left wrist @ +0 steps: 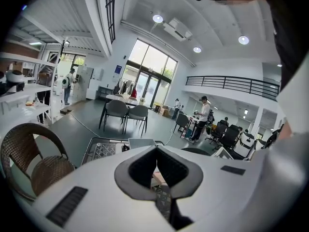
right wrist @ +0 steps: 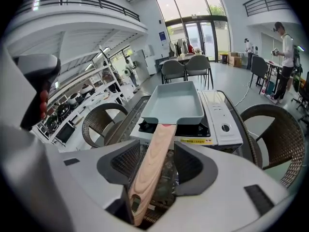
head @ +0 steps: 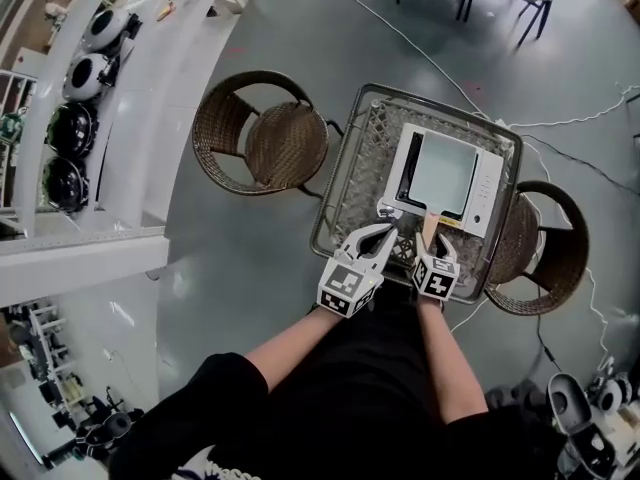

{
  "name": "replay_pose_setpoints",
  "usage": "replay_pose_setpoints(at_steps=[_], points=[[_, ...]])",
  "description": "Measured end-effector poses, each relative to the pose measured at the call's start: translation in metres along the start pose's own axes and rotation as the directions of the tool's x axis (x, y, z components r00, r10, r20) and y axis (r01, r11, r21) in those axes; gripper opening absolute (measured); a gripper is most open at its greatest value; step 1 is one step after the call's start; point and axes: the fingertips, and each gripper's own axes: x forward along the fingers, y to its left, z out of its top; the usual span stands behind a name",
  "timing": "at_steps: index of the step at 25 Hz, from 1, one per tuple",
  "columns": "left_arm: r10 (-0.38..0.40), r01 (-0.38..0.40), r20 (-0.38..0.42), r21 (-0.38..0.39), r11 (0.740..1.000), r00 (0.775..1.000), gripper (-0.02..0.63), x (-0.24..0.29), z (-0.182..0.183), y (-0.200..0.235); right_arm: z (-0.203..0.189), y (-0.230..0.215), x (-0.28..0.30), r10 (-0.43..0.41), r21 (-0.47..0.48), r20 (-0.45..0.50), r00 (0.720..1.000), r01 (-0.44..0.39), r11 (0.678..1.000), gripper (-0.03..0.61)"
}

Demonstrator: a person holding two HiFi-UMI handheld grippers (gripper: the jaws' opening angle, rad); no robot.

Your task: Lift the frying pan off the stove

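A square pale blue frying pan (head: pixel 440 176) (right wrist: pixel 171 105) sits on a white portable stove (head: pixel 487 196) (right wrist: pixel 223 122) on a wire mesh table (head: pixel 352 173). Its light wooden handle (head: pixel 430 226) (right wrist: pixel 153 163) points toward me. My right gripper (head: pixel 437 244) (right wrist: pixel 158 161) is open with the handle running between its two pads; a gap shows on the right side. My left gripper (head: pixel 383 234) (left wrist: pixel 156 166) hovers just left of the handle over the table's near edge, shut, with nothing in it.
Two wicker chairs flank the table, one on the left (head: pixel 262 133) and one on the right (head: pixel 548 250). White shelving with gear (head: pixel 90 68) runs along the far left. Cables (head: pixel 560 153) cross the grey floor behind the table.
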Motion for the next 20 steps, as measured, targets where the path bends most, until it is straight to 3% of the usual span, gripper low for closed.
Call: replay_pose_setpoints(at_steps=[5,20], points=[[0.023,-0.023,-0.022,-0.008,1.000,0.999,0.011,0.008,-0.007,0.003,-0.005,-0.004,0.019,-0.002,0.003,-0.056,0.998,0.002,1.000,0.233],[0.095,-0.098,-0.038,-0.064,0.993,0.995,0.011,0.033,-0.002,0.029,-0.014,-0.014,0.070,0.031,0.131,-0.253,0.967,0.002,0.991,0.241]])
